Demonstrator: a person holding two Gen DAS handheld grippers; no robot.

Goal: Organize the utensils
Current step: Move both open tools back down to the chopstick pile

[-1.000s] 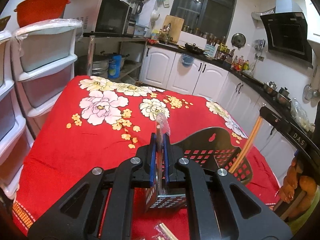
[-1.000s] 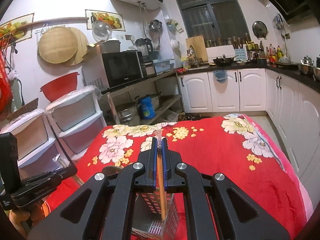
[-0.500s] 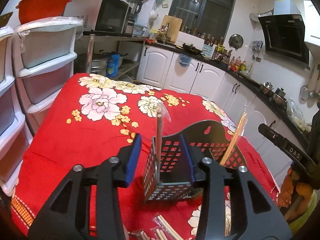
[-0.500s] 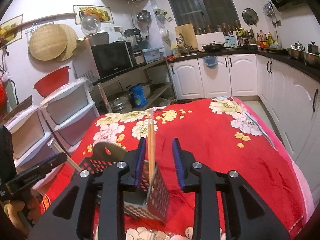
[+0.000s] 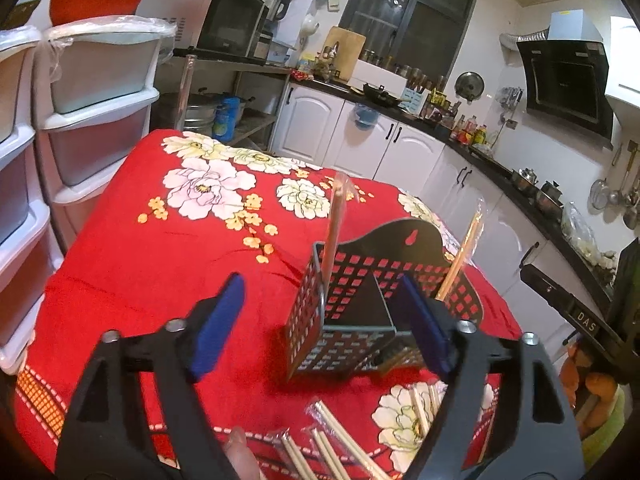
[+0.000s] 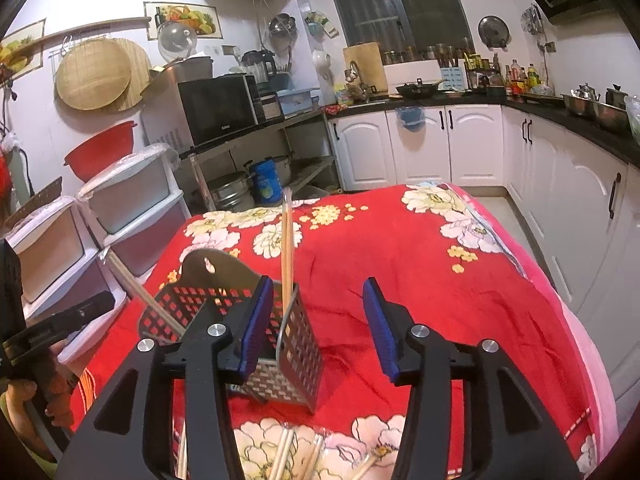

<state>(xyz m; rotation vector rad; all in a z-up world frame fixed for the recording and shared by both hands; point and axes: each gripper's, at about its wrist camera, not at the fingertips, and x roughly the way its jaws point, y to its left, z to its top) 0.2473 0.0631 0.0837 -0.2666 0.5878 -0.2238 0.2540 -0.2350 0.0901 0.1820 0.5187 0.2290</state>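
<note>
Left wrist view: the left hand-held gripper [image 5: 320,320], with black arms and blue pads, has its jaws opening and wide apart, pressing on nothing. Seen past them, the black perforated metal utensil holder [image 5: 352,312] stands upright on the worktop covered by a red cloth with white and yellow flowers [image 5: 160,248]. One pair of pale wooden chopsticks in a clear wrapper [image 5: 334,224] stands nearly upright in the holder's left compartment. A second wrapped pair [image 5: 460,252] leans to the right out of the far right side of the holder. More wrapped chopsticks [image 5: 332,452] lie loose on the cloth at the near edge, in front of the holder.

In the right wrist view, the right hand-held gripper [image 6: 316,320] also has its jaws opening, with only bare cloth between the pads. Its left pad is just beside the holder [image 6: 296,344], and I cannot tell whether it touches. The upright chopsticks [image 6: 286,248] rise just beyond that pad, free of both pads. At the left edge a hand [image 6: 44,384] holds the other gripper's black body.
</note>
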